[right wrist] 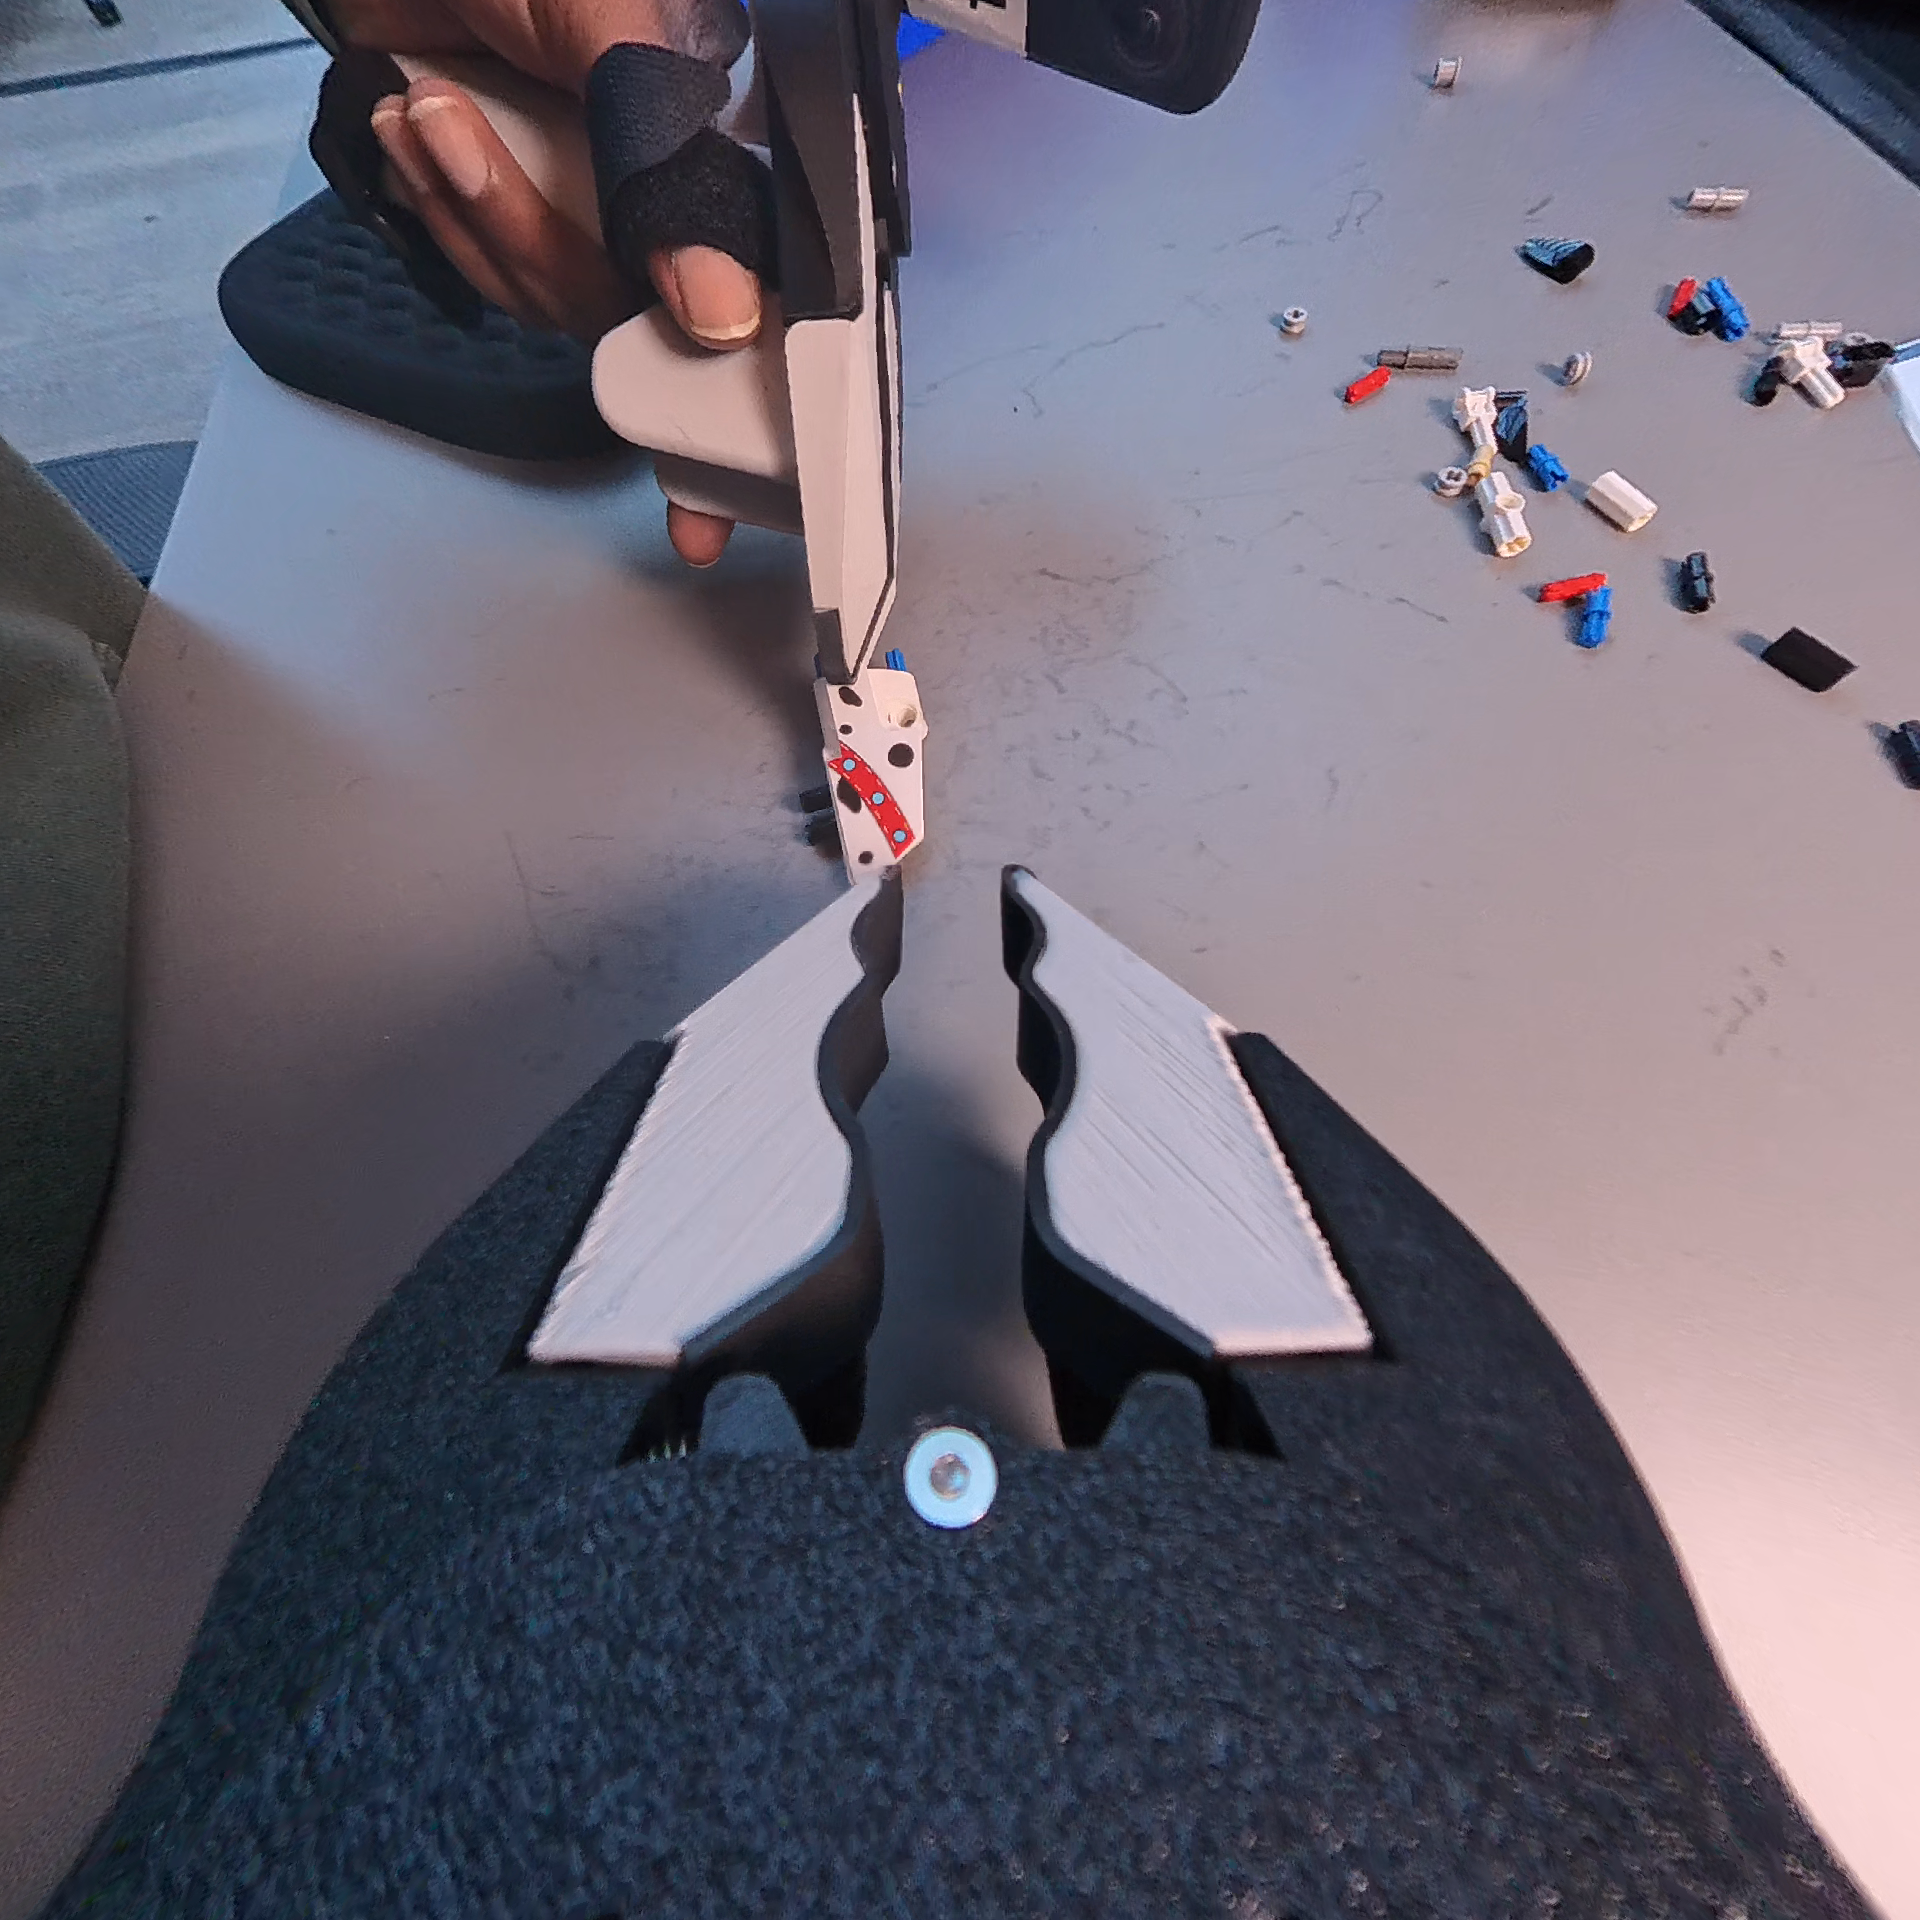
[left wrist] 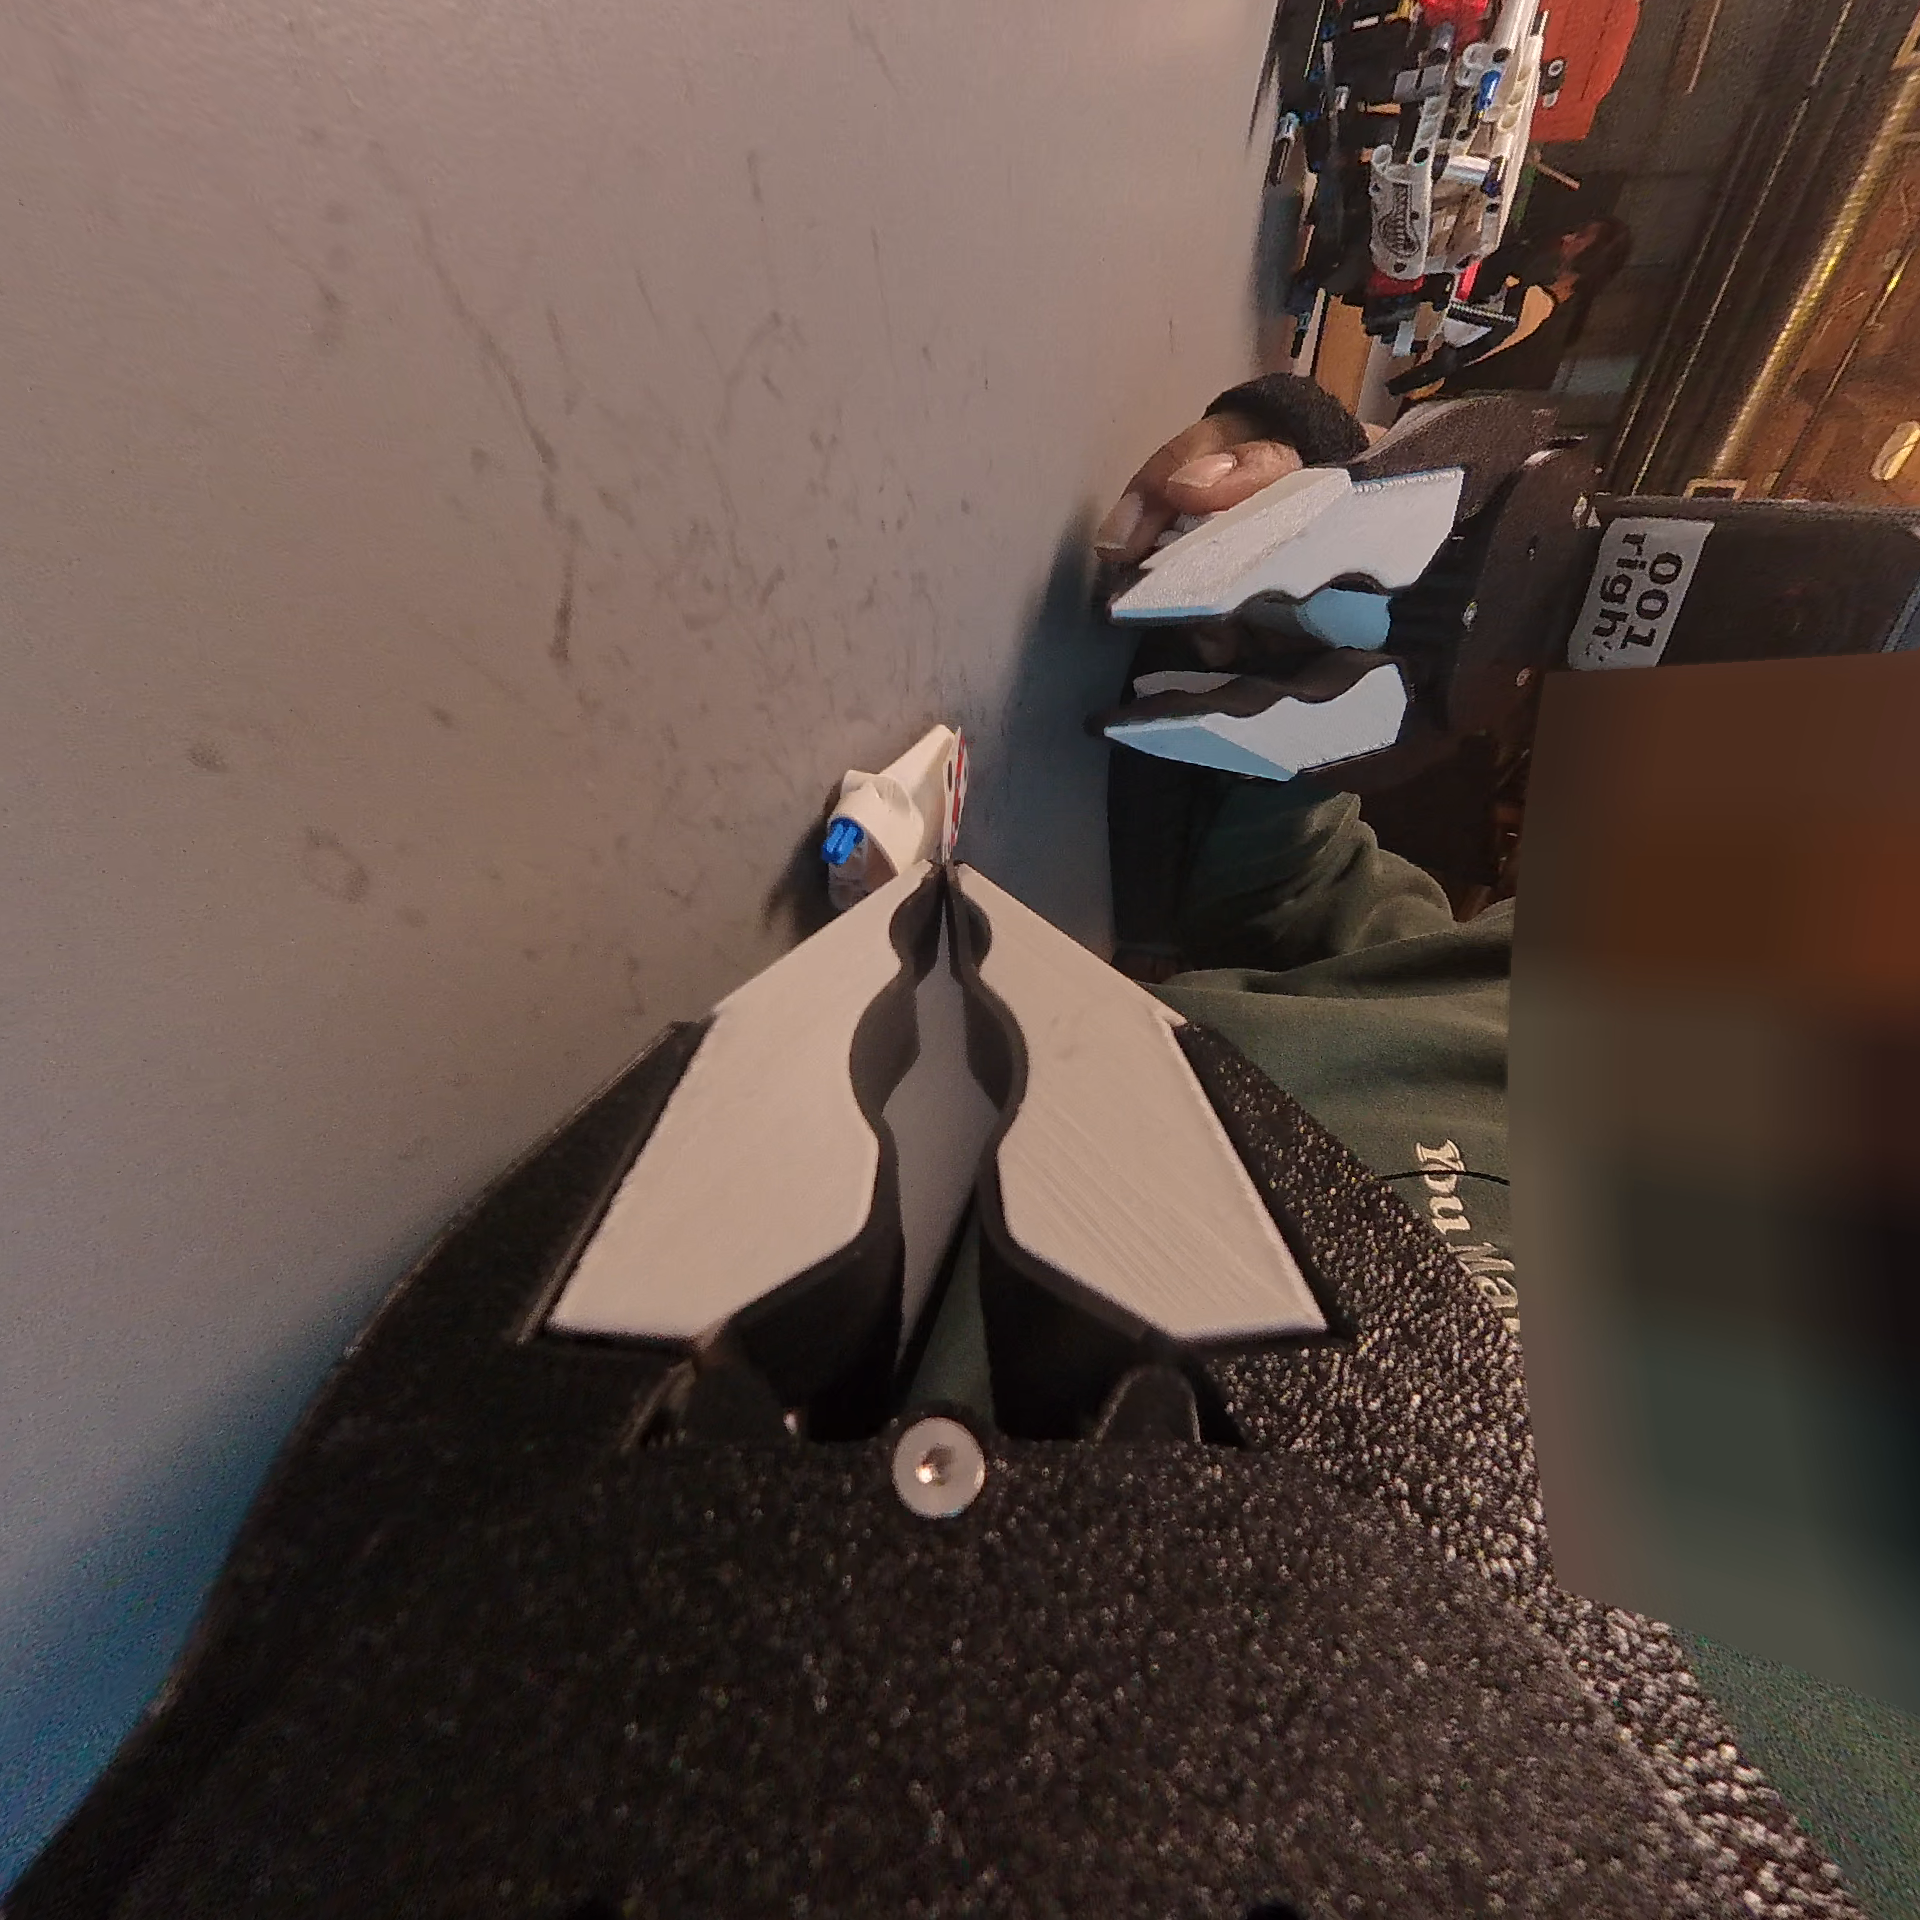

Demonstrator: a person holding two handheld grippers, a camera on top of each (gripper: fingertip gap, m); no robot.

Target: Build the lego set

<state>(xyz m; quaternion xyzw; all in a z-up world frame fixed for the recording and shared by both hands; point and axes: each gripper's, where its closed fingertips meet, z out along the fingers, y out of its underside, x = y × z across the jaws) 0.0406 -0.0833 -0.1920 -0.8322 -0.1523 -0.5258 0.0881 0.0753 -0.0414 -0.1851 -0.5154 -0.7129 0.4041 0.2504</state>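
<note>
My left gripper [left wrist: 943, 881] is shut on a white lego piece [left wrist: 904, 805] with black spots, a red band and a blue pin. In the right wrist view the left gripper [right wrist: 854, 660] comes down from above and holds the same piece [right wrist: 881, 774] upright, just above the grey table [right wrist: 1195, 831]; two black pins stick out of its left side. My right gripper [right wrist: 951, 883] is open and empty, its left fingertip [right wrist: 871, 909] almost touching the piece's lower end. The right gripper also shows in the left wrist view [left wrist: 1117, 665], jaws apart.
Several loose small lego parts [right wrist: 1538, 457], white, black, blue and red, lie scattered at the table's right. A partly built lego model [left wrist: 1455, 166] stands far off. A black cushion [right wrist: 384, 322] lies at the far left. A person's green sleeve [left wrist: 1330, 997] is close by. One gripper's finger ends stand about 6 centimeters off the other's.
</note>
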